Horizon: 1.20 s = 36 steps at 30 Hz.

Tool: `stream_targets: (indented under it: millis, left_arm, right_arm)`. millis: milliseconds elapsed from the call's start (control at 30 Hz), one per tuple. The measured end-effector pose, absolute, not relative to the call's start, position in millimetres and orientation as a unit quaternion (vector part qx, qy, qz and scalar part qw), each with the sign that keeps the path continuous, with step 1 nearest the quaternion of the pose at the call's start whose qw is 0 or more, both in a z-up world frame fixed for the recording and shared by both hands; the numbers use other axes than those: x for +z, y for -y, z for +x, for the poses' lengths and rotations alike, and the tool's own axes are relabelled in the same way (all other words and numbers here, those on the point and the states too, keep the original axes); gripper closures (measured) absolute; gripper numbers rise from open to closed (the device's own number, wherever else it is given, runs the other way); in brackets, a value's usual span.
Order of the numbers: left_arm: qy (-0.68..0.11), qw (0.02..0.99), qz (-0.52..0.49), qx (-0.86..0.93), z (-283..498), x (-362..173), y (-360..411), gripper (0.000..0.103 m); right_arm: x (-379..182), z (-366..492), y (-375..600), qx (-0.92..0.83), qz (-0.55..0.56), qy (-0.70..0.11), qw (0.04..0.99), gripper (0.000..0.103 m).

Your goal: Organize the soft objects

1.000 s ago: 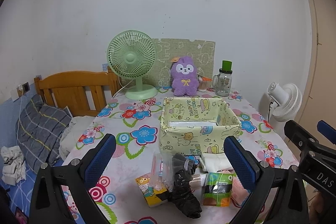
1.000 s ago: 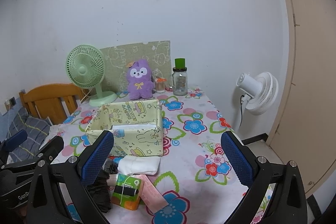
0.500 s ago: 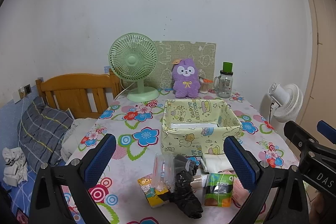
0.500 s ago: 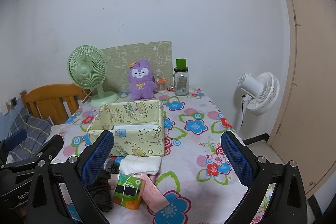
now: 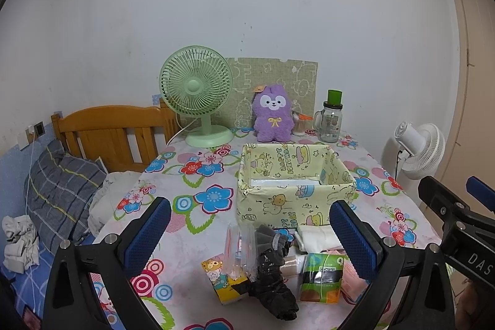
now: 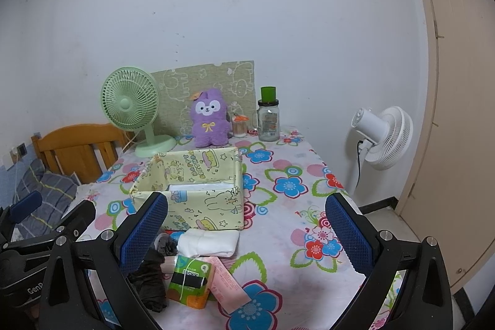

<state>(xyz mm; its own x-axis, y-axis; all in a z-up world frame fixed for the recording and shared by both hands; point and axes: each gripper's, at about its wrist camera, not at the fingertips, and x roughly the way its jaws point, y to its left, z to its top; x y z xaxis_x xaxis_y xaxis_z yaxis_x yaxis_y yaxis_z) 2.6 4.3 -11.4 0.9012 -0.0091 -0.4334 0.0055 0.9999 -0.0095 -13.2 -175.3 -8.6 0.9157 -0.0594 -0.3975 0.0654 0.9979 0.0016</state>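
Barely anything's been sorted yet: the soft items are piled on the tabletop just in front of the yellow fabric box. Both the left gripper and right gripper are held with fingers wide apart, nothing gripped.

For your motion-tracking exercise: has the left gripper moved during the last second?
Yes. The left gripper has drifted slightly left: the green desk fan sits further right in its view.
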Motion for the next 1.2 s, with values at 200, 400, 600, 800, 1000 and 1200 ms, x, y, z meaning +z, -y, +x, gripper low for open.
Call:
stream_targets:
  millis: [200, 400, 600, 800, 1000, 1200]
  left_arm:
    - [-0.228, 0.974, -0.005, -0.002, 7.5, -14.3, -6.2, 0.0]
    - [-0.236, 0.972, -0.002, -0.005, 16.2, -21.7, -5.4, 0.0]
    - [-0.252, 0.968, -0.009, -0.009, 30.8, -31.7, -7.2, 0.0]
    - [-0.26, 0.966, -0.014, -0.011, 38.9, -41.7, -10.2, 0.001]
    - [-0.281, 0.96, -0.015, -0.005, 51.8, -55.9, -14.9, 0.001]
    - [-0.306, 0.952, -0.016, -0.004, 64.0, -73.8, -18.1, 0.001]
  right_arm:
    - [-9.6, -9.3, 174.0, -0.024, 0.01, -0.207, 0.978, 0.0]
    - [-14.2, 2.3, 171.5, -0.02, 0.007, -0.215, 0.976, 0.0]
    - [-21.0, 15.1, 168.3, -0.015, 0.007, -0.223, 0.975, 0.0]
    - [-32.0, 28.2, 162.6, -0.002, 0.004, -0.238, 0.971, 0.0]
    - [-45.3, 40.1, 156.4, 0.008, 0.005, -0.251, 0.968, 0.0]
    - [-63.8, 53.5, 149.7, 0.013, 0.007, -0.277, 0.961, 0.0]
